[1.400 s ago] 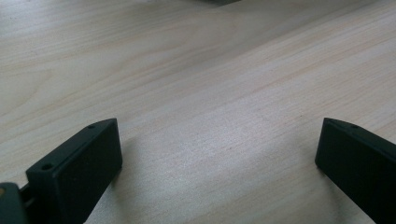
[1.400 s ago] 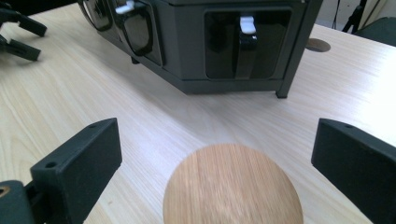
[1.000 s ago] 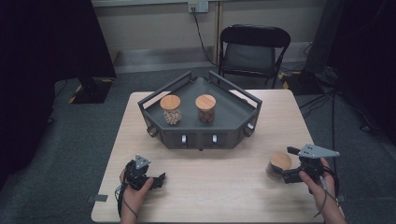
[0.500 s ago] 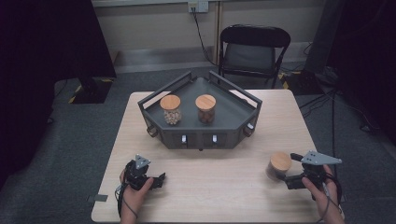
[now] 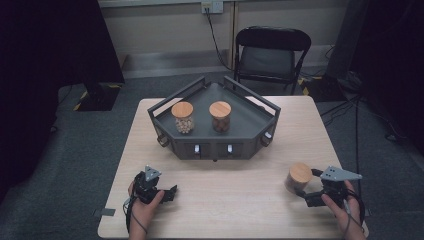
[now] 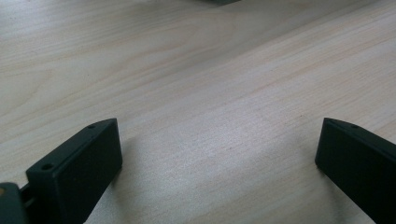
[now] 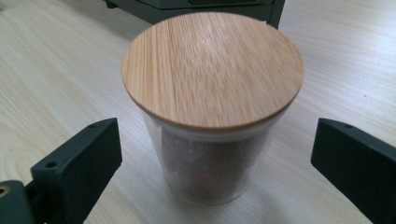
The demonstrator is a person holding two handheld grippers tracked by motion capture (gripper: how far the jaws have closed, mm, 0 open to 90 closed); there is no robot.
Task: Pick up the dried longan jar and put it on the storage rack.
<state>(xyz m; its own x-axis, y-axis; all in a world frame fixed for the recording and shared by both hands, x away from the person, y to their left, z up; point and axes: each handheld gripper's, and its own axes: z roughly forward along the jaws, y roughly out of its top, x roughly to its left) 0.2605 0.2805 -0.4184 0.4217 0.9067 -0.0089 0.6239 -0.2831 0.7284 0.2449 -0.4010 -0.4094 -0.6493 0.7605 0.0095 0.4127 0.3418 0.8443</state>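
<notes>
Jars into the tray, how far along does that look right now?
Two jars already stand in the grey tray. In hand: the third jar sits on the table, between the right gripper's open jaws, not gripped. The left gripper rests open over bare wood. Likely left: closing on that jar and placing it in the tray.

black folding chair behind the table, wall outlet

Setting: lab or recording room. Pale wood worktop at frame centre on grey carpet; black curtains upper left and right. Folding chair, wall socket, loose cables behind.
</notes>
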